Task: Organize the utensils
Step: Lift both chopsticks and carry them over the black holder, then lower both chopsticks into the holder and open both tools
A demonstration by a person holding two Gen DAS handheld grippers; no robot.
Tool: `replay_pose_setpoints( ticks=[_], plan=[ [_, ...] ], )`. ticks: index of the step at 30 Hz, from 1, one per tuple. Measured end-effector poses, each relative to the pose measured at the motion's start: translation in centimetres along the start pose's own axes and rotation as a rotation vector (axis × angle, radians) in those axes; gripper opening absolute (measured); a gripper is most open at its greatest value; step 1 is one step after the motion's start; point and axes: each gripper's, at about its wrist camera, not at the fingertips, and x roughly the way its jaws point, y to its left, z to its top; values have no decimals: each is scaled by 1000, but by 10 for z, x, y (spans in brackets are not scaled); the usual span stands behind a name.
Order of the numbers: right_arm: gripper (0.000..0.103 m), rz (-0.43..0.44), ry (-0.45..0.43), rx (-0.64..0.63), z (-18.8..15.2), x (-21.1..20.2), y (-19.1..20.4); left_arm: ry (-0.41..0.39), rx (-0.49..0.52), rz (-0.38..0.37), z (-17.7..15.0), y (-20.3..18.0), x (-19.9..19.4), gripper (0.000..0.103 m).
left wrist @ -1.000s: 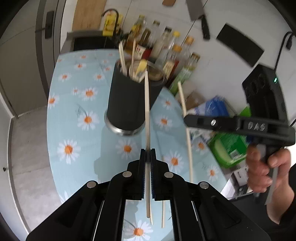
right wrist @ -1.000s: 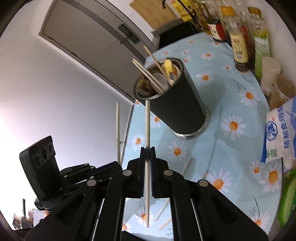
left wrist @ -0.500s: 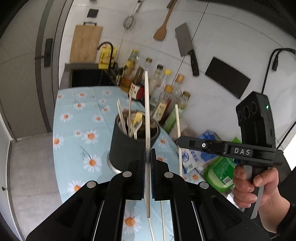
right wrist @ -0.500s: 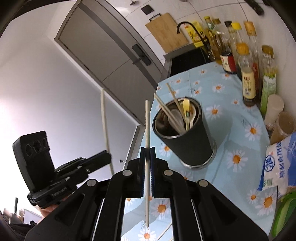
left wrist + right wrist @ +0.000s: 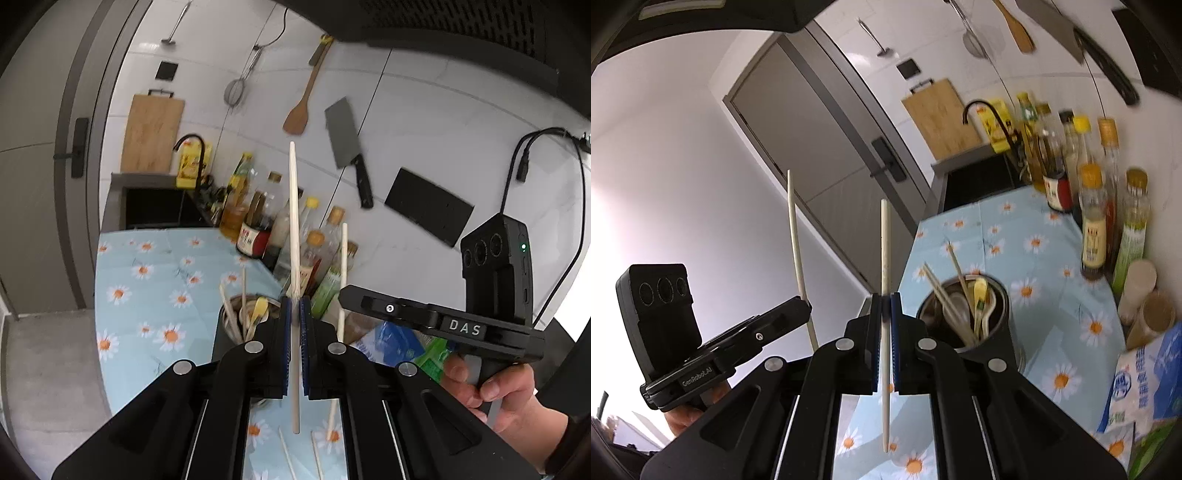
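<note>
My left gripper [image 5: 294, 301] is shut on a pale chopstick [image 5: 293, 221] that stands upright, high above the daisy tablecloth [image 5: 147, 280]. My right gripper [image 5: 885, 297] is shut on a second upright chopstick [image 5: 885, 240]. Each gripper shows in the other's view: the right one [image 5: 341, 293] with its chopstick [image 5: 343, 258], the left one [image 5: 807, 304] with its chopstick [image 5: 794, 229]. The black utensil holder [image 5: 964, 310] stands below and ahead, with chopsticks, a yellow spoon and a white spoon in it; it is partly hidden behind the left fingers [image 5: 236, 325]. Loose chopsticks [image 5: 317, 454] lie on the cloth.
Bottles of oil and sauce [image 5: 258, 221] line the wall side of the counter. A sink [image 5: 155, 206] and cutting board [image 5: 151, 133] are at the far end. Bags [image 5: 1141, 384] and jars [image 5: 1145, 295] sit at the right. A cleaver [image 5: 347, 147] and spatula hang on the wall.
Both grippers have risen and tilted up with their chopsticks. The holder has dropped low in both views and more of the wall now shows.
</note>
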Motion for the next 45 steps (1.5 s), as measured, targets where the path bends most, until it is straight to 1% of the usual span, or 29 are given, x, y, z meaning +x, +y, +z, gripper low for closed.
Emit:
replay_pose_setpoints(
  ticks=[8, 9, 10, 11, 16, 21, 23, 26, 30, 33, 35, 37, 38, 41, 45],
  plan=[
    [6, -48, -113, -65, 23, -4, 2, -92, 1, -31, 17, 10, 10, 4],
    [6, -67, -136, -79, 26, -5, 2, -112, 6, -32, 19, 12, 13, 4],
    [6, -91, -176, -99, 30, -8, 3, -126, 8, -35, 19, 13, 14, 4],
    [6, -97, -196, -107, 33, -9, 2, -139, 10, -38, 20, 13, 16, 4],
    [6, -81, -266, -126, 49, -11, -3, -207, 25, -52, 27, 18, 24, 4],
    [6, -97, -330, -123, 58, -8, -10, -252, 41, -61, 31, 26, 33, 4],
    [6, -104, -334, -118, 61, -3, -15, -274, 33, -68, 32, 31, 38, 4],
    [6, -114, -324, -117, 62, 6, -22, -284, 43, -72, 31, 33, 46, 4],
    [6, -105, -327, -118, 61, 14, -27, -291, 80, -45, 25, 31, 56, 4],
    [6, -110, -333, -103, 60, 19, -33, -280, 81, -59, 21, 32, 63, 4],
    [6, -112, -325, -102, 59, 23, -36, -283, 87, -53, 17, 32, 67, 4],
    [6, -133, -325, -118, 56, 26, -37, -281, 80, -44, 14, 34, 72, 4],
    [6, -138, -319, -118, 54, 29, -40, -269, 73, -33, 12, 36, 76, 4],
    [6, -155, -297, -111, 47, 36, -46, -244, 62, -38, 7, 38, 84, 4],
    [6, -169, -264, -107, 38, 49, -53, -231, 85, -30, -1, 36, 94, 4]
  ],
)
